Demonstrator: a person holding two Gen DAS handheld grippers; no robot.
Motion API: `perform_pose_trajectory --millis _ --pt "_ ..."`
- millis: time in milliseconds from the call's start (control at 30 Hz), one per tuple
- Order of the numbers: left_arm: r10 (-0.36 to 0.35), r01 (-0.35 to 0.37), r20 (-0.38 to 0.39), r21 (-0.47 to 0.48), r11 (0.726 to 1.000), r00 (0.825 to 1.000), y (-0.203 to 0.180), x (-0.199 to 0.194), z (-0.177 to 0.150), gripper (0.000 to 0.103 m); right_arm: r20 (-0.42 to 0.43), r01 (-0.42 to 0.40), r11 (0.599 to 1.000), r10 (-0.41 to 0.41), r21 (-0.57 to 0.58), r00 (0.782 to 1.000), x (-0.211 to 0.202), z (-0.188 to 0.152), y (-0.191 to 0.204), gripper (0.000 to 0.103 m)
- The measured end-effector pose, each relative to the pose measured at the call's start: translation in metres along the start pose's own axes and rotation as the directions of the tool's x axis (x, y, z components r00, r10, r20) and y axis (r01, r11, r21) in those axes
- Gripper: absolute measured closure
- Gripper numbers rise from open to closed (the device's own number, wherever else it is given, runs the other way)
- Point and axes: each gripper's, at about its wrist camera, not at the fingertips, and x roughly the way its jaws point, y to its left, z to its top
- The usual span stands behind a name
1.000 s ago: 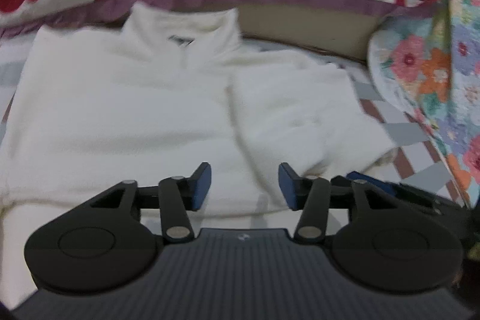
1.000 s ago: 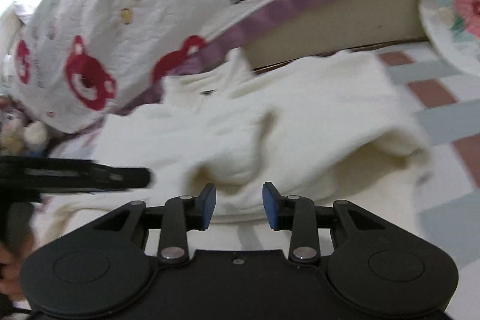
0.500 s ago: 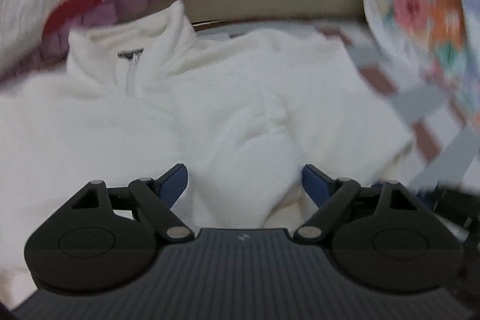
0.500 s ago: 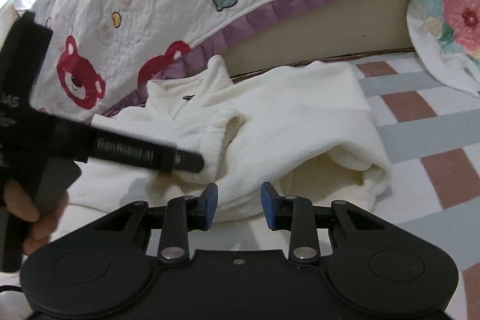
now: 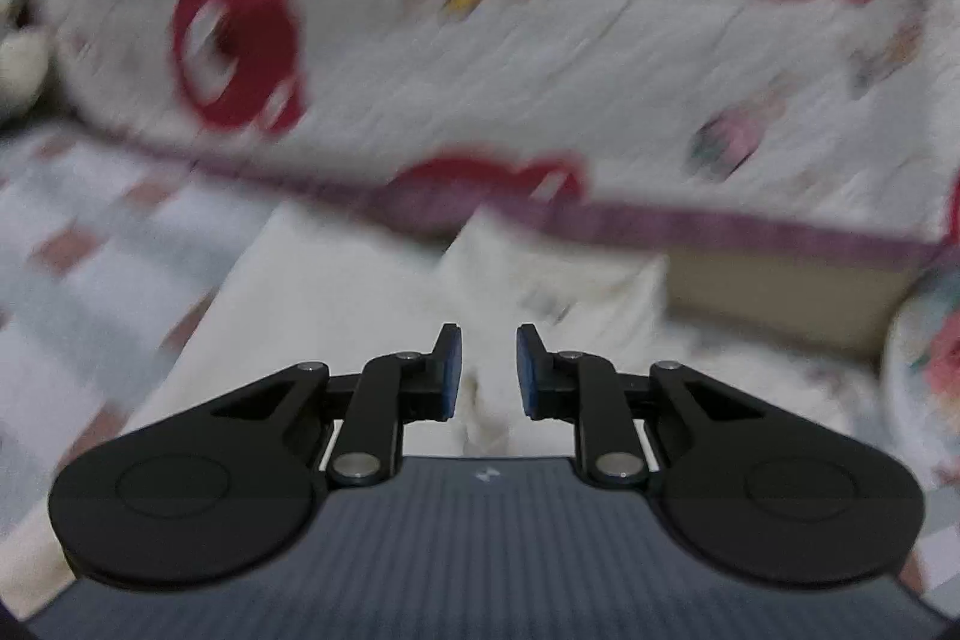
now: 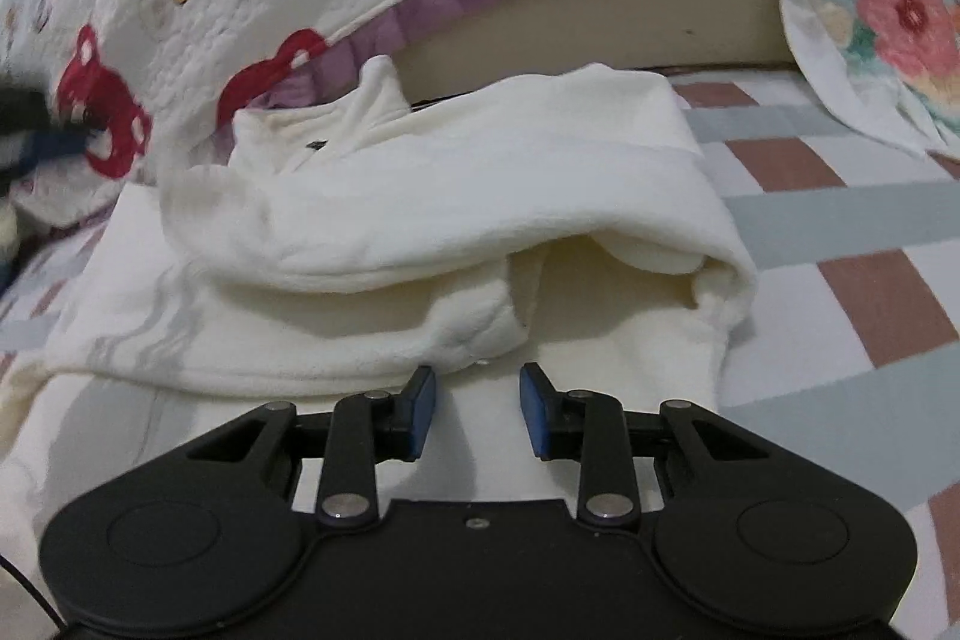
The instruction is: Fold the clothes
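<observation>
Motion is smearing the left wrist view, so the cream fleece pullover is showing only as a pale blur under the bear-print quilt. No writing is reading clearly now; the lettered handle seen half a second ago is leaving just a dark sliver at the right view's left edge. The left gripper has narrowed from wide apart to a small gap, pinching nothing. The right gripper is spreading slightly wider, empty, just before the pullover's folded hem on the checked bedsheet.
</observation>
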Motion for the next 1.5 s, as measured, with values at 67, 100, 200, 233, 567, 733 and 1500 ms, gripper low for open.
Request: perform_pose_trajectory --millis 67,100,200,233,567,733,1500 --pt "-0.012 0.006 -0.097 -0.069 0.998 0.995 0.012 0.017 -0.010 0.084 0.000 -0.003 1.000 0.003 0.031 1.000 -0.001 0.000 -0.004 0.068" --pt "-0.046 0.029 -0.129 -0.132 0.991 0.991 0.019 0.024 -0.012 0.082 -0.002 0.001 0.999 -0.001 0.046 1.000 -0.003 0.001 -0.005 0.068" --pt "-0.086 0.055 -0.133 -0.227 0.972 0.987 0.030 0.028 -0.013 0.066 0.006 0.002 0.994 -0.002 0.114 1.000 -0.010 0.006 -0.011 0.066" --pt "-0.079 0.048 -0.130 -0.228 0.972 0.988 0.031 0.026 -0.013 0.054 0.013 -0.008 0.990 0.006 0.143 1.000 -0.014 0.009 -0.013 0.064" --pt "-0.156 0.103 -0.153 -0.307 0.946 0.976 0.044 0.040 -0.011 0.019 -0.025 -0.125 0.987 0.123 -0.097 0.992 -0.008 0.019 0.028 0.063" --pt "-0.098 0.082 -0.069 -0.207 0.975 0.993 0.038 0.023 -0.002 0.080 -0.034 -0.121 0.985 0.118 -0.124 0.992 0.007 0.017 0.035 0.062" --pt "0.122 -0.161 0.188 0.209 0.965 0.975 -0.010 -0.018 0.017 0.079 0.050 0.287 0.953 -0.283 -0.097 0.958 0.003 0.011 -0.017 0.094"
